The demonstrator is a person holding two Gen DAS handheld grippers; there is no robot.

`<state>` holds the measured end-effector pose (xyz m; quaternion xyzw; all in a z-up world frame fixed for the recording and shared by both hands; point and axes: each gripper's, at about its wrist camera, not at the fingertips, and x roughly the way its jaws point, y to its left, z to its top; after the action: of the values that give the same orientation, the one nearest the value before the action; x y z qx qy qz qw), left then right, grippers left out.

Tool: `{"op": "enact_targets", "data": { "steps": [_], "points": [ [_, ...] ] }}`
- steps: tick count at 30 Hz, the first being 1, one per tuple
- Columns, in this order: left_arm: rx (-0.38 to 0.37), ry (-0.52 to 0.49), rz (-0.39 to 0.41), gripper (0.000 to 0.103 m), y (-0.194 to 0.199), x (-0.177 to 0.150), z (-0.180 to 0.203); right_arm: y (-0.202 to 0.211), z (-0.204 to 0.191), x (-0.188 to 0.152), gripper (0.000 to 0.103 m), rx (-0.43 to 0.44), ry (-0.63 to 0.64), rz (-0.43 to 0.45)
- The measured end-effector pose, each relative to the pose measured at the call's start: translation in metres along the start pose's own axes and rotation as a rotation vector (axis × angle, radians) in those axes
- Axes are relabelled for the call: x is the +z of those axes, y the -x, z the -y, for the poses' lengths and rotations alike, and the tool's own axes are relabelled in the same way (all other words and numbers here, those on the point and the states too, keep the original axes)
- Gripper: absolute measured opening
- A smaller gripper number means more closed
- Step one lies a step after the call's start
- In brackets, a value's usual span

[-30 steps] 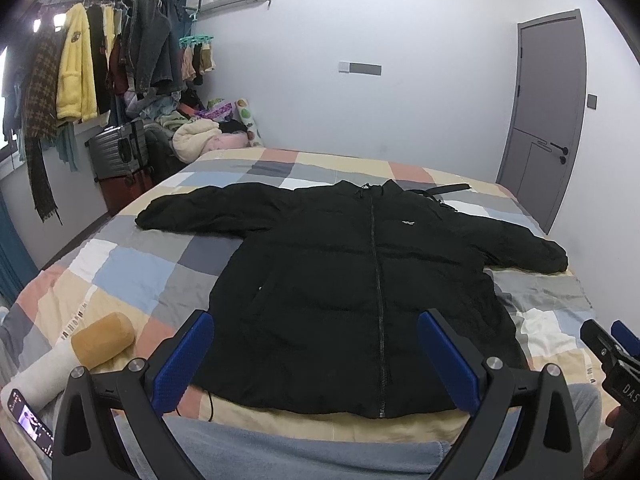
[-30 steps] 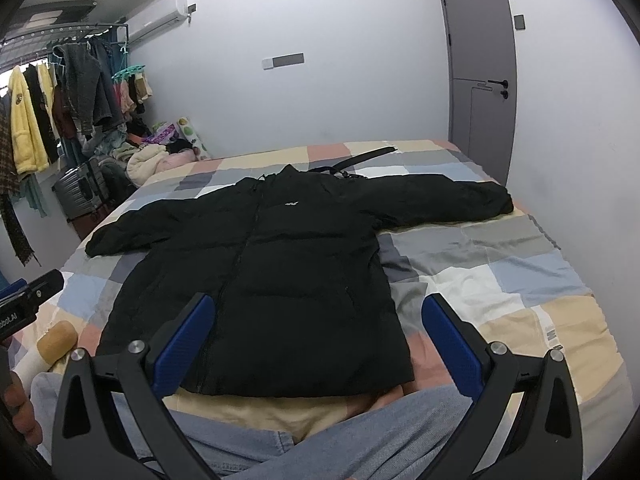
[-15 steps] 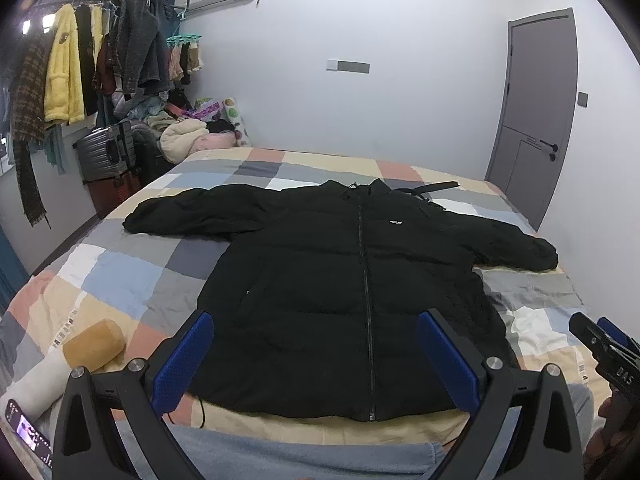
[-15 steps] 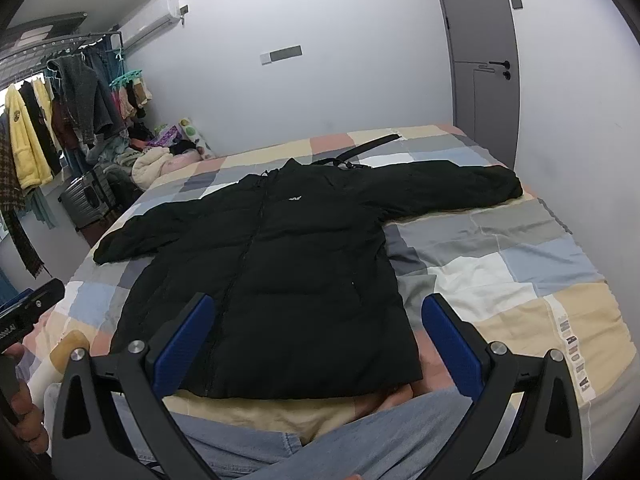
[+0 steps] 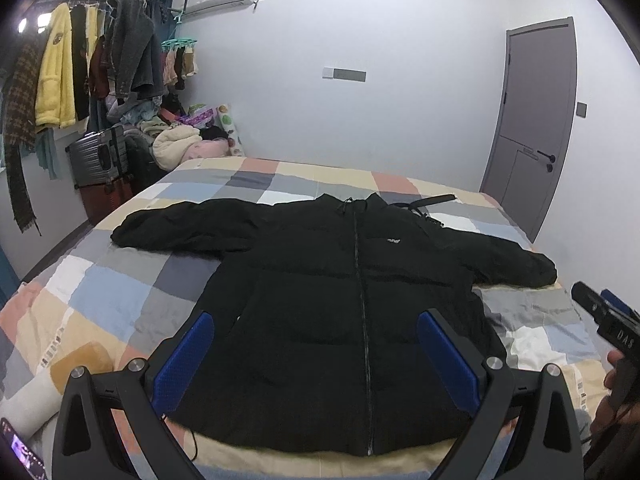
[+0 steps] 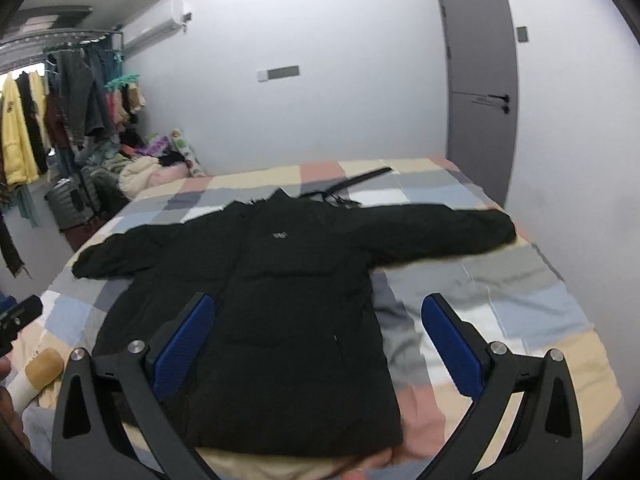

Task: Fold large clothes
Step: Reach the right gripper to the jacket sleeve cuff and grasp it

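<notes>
A black puffer jacket (image 5: pixel 344 304) lies flat, front up and zipped, on the checkered bed (image 5: pixel 120 292), both sleeves spread out sideways. It also shows in the right wrist view (image 6: pixel 280 300). My left gripper (image 5: pixel 316 344) is open and empty, above the jacket's lower hem. My right gripper (image 6: pixel 316 332) is open and empty, above the jacket's lower right side. The right gripper's body shows at the right edge of the left wrist view (image 5: pixel 608 324).
A black strap (image 5: pixel 428 202) lies behind the collar. A tan roll (image 5: pixel 76 364) and a phone (image 5: pixel 20 452) lie at the bed's near left corner. A clothes rack (image 5: pixel 80 64), suitcase (image 5: pixel 96 160) and a clothes pile stand left. A grey door (image 5: pixel 532 120) is right.
Both grippers have moved forward and a little higher over the bed. The jacket has not moved. Both stay open.
</notes>
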<state>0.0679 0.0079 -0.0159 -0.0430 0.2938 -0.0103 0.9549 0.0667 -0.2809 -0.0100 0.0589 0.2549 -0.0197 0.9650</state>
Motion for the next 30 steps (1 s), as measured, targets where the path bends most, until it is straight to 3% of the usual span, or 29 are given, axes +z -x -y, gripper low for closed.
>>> {"op": "enact_targets", "data": {
  "steps": [8,13,22,27,30],
  "points": [
    [-0.031,-0.006,0.003,0.103,-0.034,0.016,0.001,-0.036,0.04,0.031,0.103,0.026,0.03,0.035],
    [-0.034,-0.018,-0.006,0.103,-0.057,0.021,0.004,-0.073,0.08,0.046,0.103,0.007,-0.022,0.033],
    [-0.058,0.001,-0.015,0.103,-0.118,0.022,-0.003,-0.155,0.171,0.068,0.098,-0.101,-0.095,0.059],
    [-0.049,0.003,0.004,0.103,-0.145,0.027,-0.013,-0.216,0.235,0.065,0.083,-0.094,-0.225,-0.033],
    [-0.026,0.023,0.014,0.103,-0.165,0.026,-0.022,-0.257,0.284,0.052,0.072,-0.112,-0.368,-0.107]
  ]
}}
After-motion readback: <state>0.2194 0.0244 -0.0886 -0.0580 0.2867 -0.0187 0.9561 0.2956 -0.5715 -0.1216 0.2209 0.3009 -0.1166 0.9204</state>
